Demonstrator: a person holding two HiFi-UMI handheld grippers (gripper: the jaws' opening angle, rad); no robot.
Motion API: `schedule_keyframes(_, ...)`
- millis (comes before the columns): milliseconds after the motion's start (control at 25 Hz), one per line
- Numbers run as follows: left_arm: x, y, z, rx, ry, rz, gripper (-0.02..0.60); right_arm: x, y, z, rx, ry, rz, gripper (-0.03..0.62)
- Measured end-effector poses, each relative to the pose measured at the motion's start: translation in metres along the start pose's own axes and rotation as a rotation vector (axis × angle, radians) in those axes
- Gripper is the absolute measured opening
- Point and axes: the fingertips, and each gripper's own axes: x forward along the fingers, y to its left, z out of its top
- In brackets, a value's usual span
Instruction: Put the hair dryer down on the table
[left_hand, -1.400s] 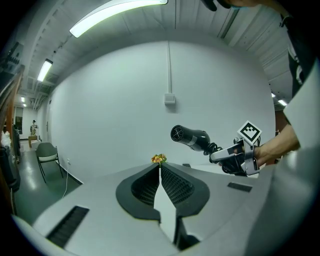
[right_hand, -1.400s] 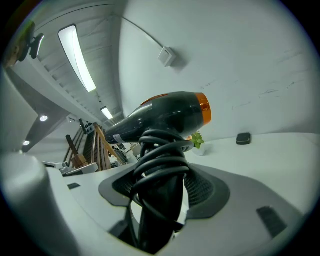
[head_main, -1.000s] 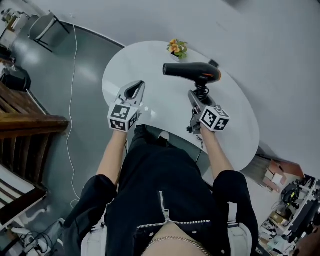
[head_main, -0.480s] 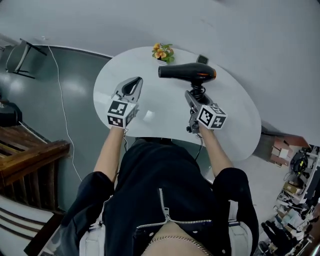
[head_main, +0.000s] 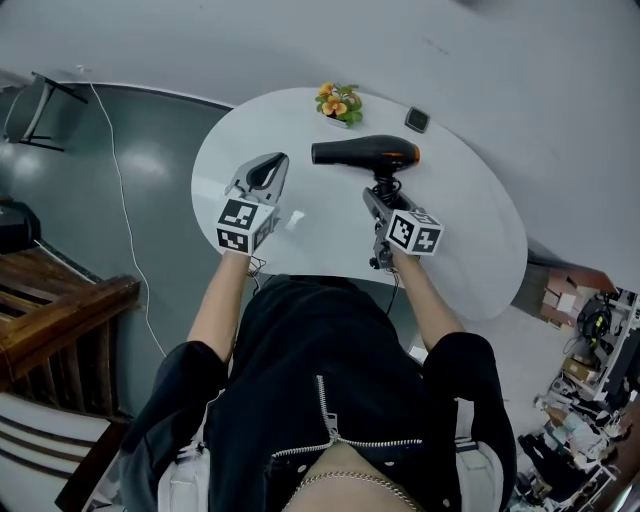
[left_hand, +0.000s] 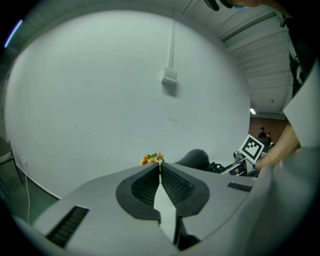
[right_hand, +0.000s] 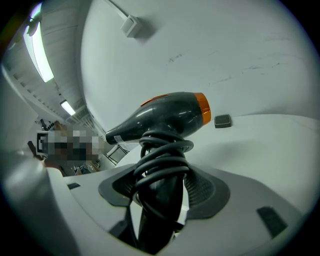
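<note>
Our right claw is clamped on the cord-wrapped handle of the hair dryer. We hold it upright above the white worktop, with its barrel level and its nozzle pointing to our left. Our left claw hovers over the worktop beside it, jaws pressed together on nothing.

It looks like a bare workshop or lab hall rather than a home; a glossy grey floor has a loose white cable trailing across it; the wall is plain white; strip lights hang under a ribbed industrial ceiling; past the right edge of the white oval table lie cardboard boxes and heaped equipment; a small flower decoration at the table's far edge is the one homely touch.
</note>
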Motion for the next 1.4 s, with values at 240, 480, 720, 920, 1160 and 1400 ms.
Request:
schedule_keyframes(240,-0.011,0.020,-0.006,-0.015,0.007,0.027,0.028,0.030,-0.005,-0.014,0.022,0.044,-0.045,0.270)
schedule_keyframes(480,-0.021,0.031,-0.013,-0.024,0.015,0.043,0.028,0.054,-0.011,-0.023,0.049,0.082,-0.102,0.272)
schedule_keyframes(720,-0.025,0.038,-0.016,-0.029,0.019,0.053,0.028,0.072,-0.023,-0.029,0.080,0.123,-0.149,0.272)
schedule_keyframes(920,-0.030,0.044,-0.018,-0.034,0.021,0.069,0.028,0.082,-0.032,-0.030,0.096,0.145,-0.185,0.272)
schedule_keyframes(1160,-0.034,0.050,-0.019,-0.040,0.021,0.089,0.028,0.092,-0.037,-0.027,0.118,0.153,-0.209,0.273)
schedule_keyframes(1400,-0.038,0.057,-0.024,-0.049,0.030,0.105,0.028,0.099,-0.043,-0.030,0.127,0.171,-0.238,0.273)
